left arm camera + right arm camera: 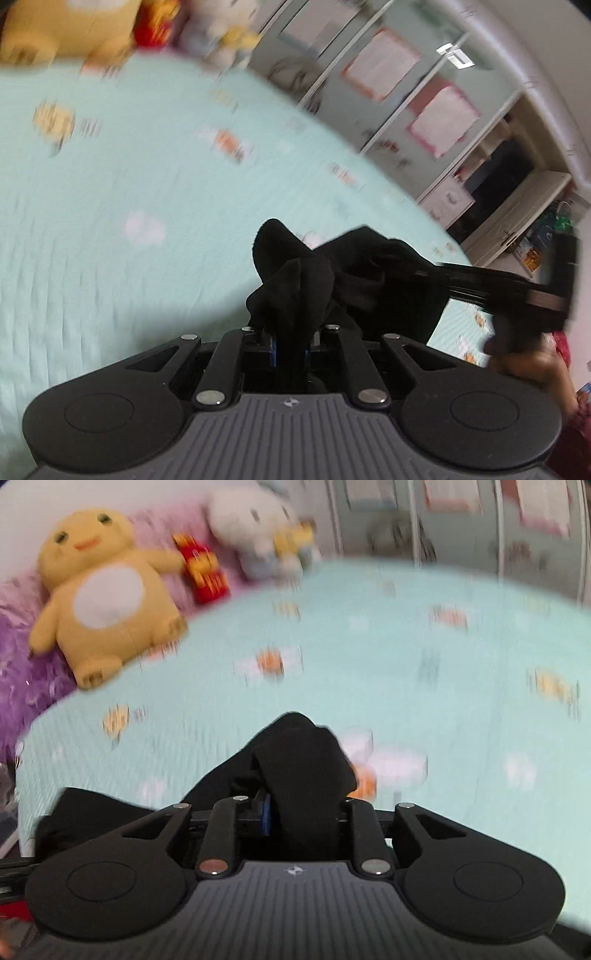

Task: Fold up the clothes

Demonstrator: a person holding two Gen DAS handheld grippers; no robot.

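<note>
Both grippers are holding one black garment point(295, 280) over the mint bedsheet point(110, 221) for spreading: left gripper point(291, 332) clamping it, right gripper point(306, 808) jaws parted around bunched cloth, grip unclear.

- Bed point(424, 635): it fills most of what I see in both wrist views, covered with a pale mint sheet printed with small orange, yellow and white motifs, blurred here.
- Yellow plush toy point(107, 594): lies at the bed's far edge, against purple and pink fluffy pillows point(22, 664).
- Red and gold item point(203, 572): beside the yellow toy's arm.
- White plush toy point(255, 528): further along the same edge.
</note>
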